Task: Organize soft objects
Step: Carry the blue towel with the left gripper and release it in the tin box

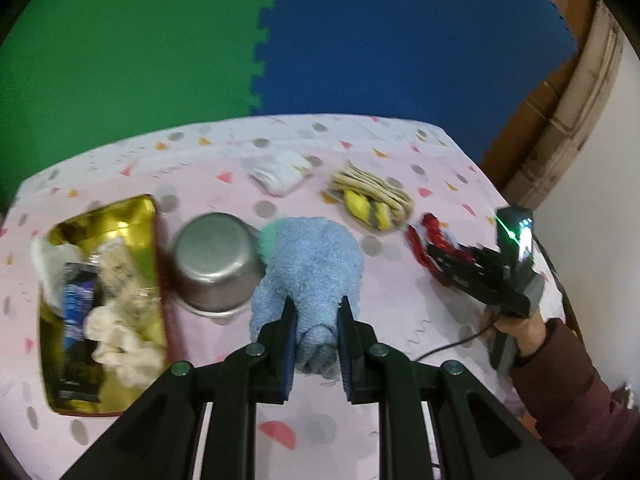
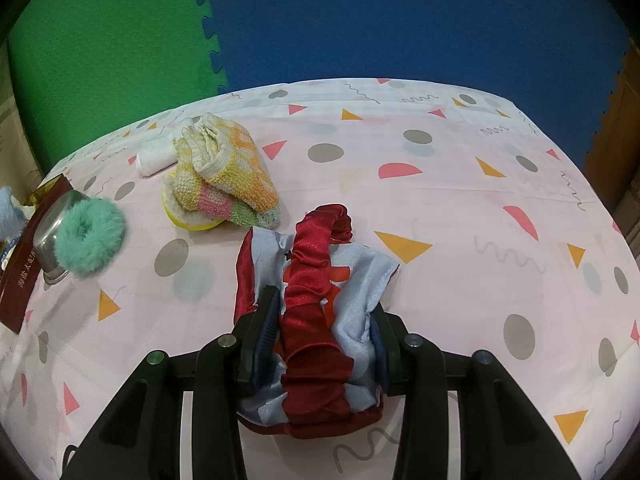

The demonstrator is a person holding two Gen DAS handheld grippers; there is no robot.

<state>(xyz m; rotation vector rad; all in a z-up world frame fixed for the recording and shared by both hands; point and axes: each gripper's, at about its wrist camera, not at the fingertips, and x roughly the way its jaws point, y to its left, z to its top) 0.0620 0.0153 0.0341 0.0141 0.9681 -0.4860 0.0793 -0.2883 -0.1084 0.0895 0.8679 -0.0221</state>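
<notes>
Mid-sort: left gripper [image 1: 316, 332] clamped on blue fluffy cloth [image 1: 312, 268], right gripper [image 2: 320, 328] clamped on red-and-blue satin piece [image 2: 316, 292]; next, probably a carry toward gold tray [image 1: 136, 208] at nine o'clock, then release.

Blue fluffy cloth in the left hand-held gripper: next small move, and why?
Probably carry the blue fluffy cloth leftward over the steel bowl toward the gold tray and release there. The left hand-held gripper is clamped on the cloth's end, and the tray already holds other soft items, so it looks like the collection spot.
</notes>
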